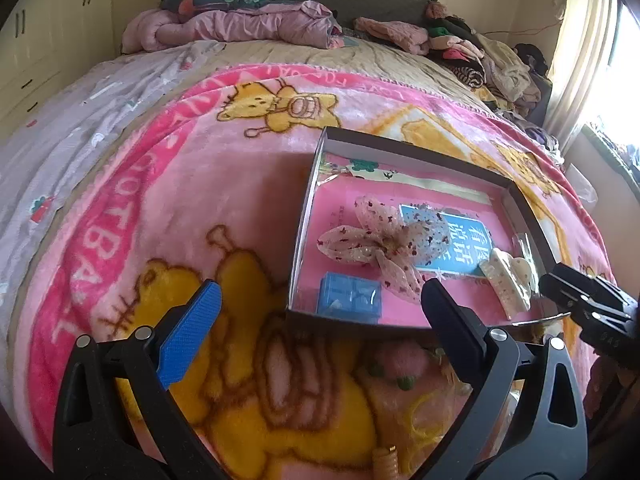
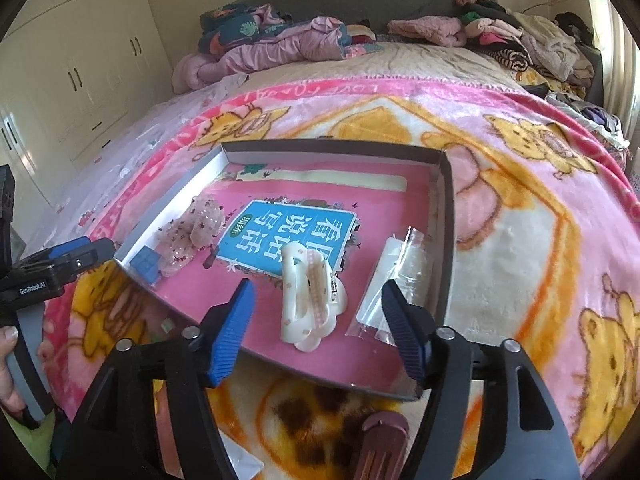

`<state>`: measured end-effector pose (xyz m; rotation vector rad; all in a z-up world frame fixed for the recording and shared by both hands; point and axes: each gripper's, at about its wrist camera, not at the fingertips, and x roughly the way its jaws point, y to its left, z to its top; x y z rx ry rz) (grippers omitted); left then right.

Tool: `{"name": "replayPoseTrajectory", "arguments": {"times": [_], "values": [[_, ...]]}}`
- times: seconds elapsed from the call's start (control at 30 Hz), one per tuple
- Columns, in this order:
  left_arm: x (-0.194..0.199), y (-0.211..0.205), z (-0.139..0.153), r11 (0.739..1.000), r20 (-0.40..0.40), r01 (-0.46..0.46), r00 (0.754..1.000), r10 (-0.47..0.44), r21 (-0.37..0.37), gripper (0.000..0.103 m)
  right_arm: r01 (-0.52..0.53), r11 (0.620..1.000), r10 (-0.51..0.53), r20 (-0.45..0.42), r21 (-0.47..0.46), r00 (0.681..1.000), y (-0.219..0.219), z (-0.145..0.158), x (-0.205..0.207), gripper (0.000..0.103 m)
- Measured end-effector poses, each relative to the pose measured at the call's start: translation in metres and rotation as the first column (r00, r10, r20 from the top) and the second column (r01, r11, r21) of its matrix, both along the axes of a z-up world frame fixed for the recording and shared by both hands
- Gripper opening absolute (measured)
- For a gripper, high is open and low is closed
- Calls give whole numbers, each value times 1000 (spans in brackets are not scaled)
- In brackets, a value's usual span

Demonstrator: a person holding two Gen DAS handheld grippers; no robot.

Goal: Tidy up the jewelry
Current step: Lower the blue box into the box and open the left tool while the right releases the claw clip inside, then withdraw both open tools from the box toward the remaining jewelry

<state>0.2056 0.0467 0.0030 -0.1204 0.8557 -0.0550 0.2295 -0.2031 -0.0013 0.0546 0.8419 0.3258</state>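
**A:** On the bed, what is the biggest thing?

**B:** A pink fleece blanket (image 1: pixel 168 208) with yellow cartoon bears covers it. On the blanket lies a shallow open box (image 2: pixel 444 216) with grey walls, and everything else is placed relative to that box.

**A:** What is inside the box?

**B:** A pink book with a blue label (image 2: pixel 280 236) lies flat on its floor. Toward the box's left wall sits a sheer spotted hair bow (image 1: pixel 380 244), with a small blue case (image 1: pixel 349 297) just beside it at the near left corner. A cream hair claw clip (image 2: pixel 308 304) rests near the front wall, overlapping the book's label.

**A:** Do the two cameras differ?

**B:** Yes. Only the right wrist view clearly shows a clear plastic packet (image 2: pixel 394 280) by the box's right wall, and a dusty pink clip (image 2: pixel 380 440) on the blanket in front of the box. Only the left wrist view shows a yellow coil (image 1: pixel 420 420) and a small beige spiral tie (image 1: pixel 386 460) on the blanket before the box.

**A:** And the grippers?

**B:** The left gripper (image 1: pixel 320 320) hovers at the box's near left corner, jaws spread wide, holding nothing. The right gripper (image 2: pixel 320 328) hovers over the front wall, jaws also wide apart, with the claw clip lying between them, untouched.
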Motion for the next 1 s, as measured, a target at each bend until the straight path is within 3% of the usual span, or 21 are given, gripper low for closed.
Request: {"name": "replayPoseTrajectory", "arguments": {"times": [0.17, 0.4, 1.0], "values": [[-11, 1, 6, 1000, 12, -9, 1000, 9, 7, 92, 7, 1000, -8, 33, 4, 999, -3, 13, -12, 77], [-26, 5, 17, 1000, 34, -27, 999, 27, 4, 92, 12, 1000, -13, 60, 4, 998, -6, 27, -26, 82], [-66, 0, 35, 999, 82, -34, 996, 34, 7, 92, 19, 1000, -20, 117, 6, 993, -18, 51, -65, 85]]}}
